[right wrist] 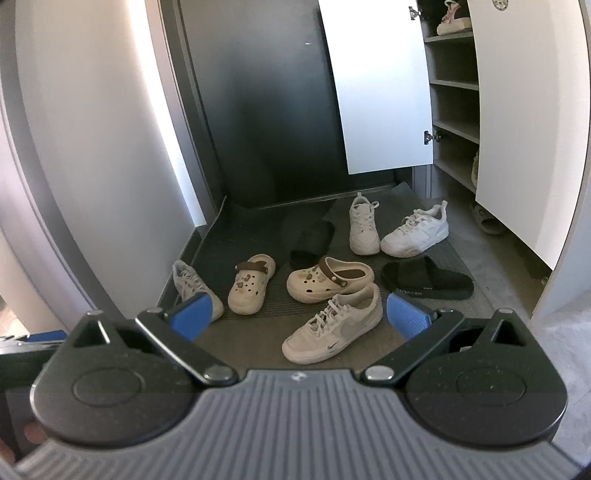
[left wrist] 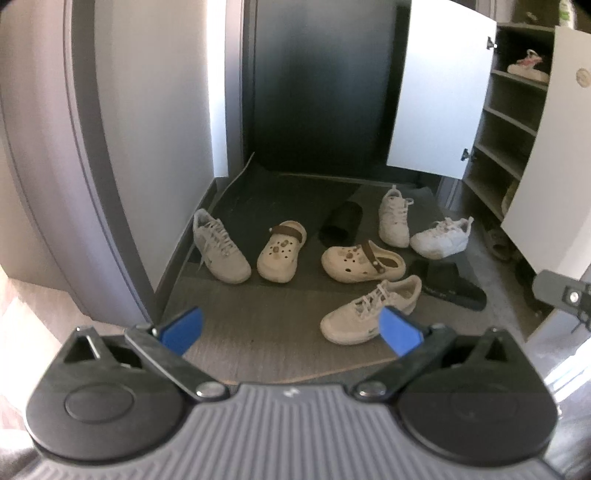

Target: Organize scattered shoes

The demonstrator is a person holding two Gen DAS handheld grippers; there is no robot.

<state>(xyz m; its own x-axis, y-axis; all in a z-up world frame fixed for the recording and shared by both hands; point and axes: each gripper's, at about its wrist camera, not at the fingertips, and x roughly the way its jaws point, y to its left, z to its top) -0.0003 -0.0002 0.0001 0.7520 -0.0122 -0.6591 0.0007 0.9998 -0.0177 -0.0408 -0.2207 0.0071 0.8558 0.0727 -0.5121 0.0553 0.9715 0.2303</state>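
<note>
Well ahead of both spread fingers (right wrist: 192, 319) — nearest sneaker (right wrist: 332, 328), untouched.

On the floor you have four pale lace-up sneakers (right wrist: 331, 328) (right wrist: 364, 226) (right wrist: 415, 230) (right wrist: 192, 286), two cream clogs (right wrist: 251, 284) (right wrist: 328, 280), two black slippers (right wrist: 428, 282) (right wrist: 310, 238), one tan sandal (right wrist: 487, 221). On the shelves: one pink-and-white shoe (right wrist: 452, 20).

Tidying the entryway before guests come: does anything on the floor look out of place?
Yes. Pairs are split and point different ways: the cream clogs, and the black slippers, lie apart on the mat.
</note>
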